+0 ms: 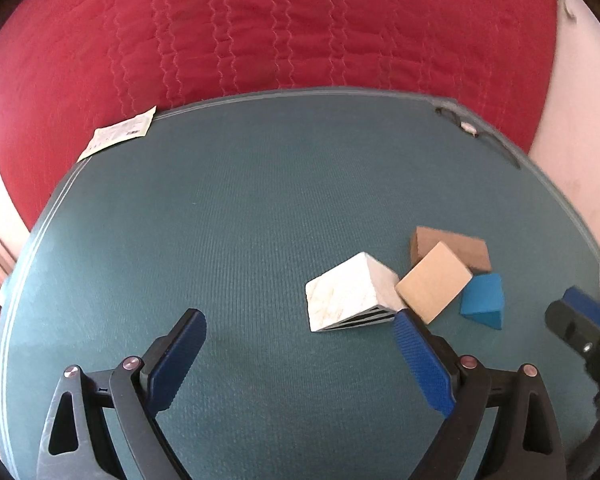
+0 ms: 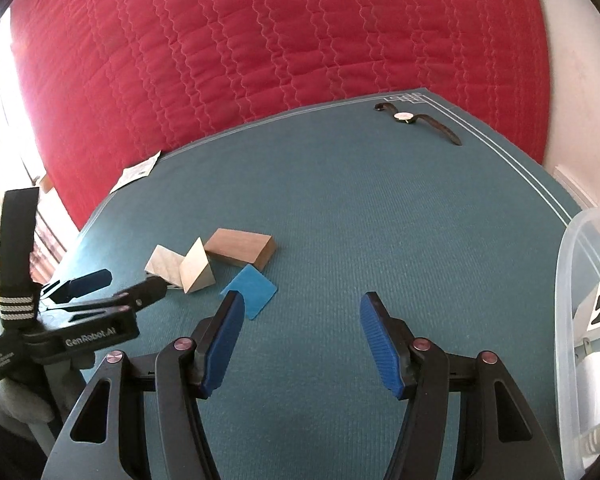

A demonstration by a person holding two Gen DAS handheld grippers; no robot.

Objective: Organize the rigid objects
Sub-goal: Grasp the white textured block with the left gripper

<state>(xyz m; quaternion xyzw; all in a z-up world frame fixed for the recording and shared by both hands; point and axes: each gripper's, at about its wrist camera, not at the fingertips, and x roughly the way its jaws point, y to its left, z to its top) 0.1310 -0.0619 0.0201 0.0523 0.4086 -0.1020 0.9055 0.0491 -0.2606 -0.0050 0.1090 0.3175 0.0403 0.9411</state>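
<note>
Spread wide with nothing between its blue pads, the left gripper hovers over the near part of the green mat in the left wrist view. Just past its right finger lies a white block, touching a tan block; a brown block sits behind, a blue wedge beside, all toward the mat's right edge. A paper slip overhangs the far left corner, against the red quilt. From the right wrist view, the right gripper also stands apart and empty above the mat. Its left pad partly covers the blue wedge. A wristwatch lies at the far right corner, a clear plastic bin at the right edge.
</note>
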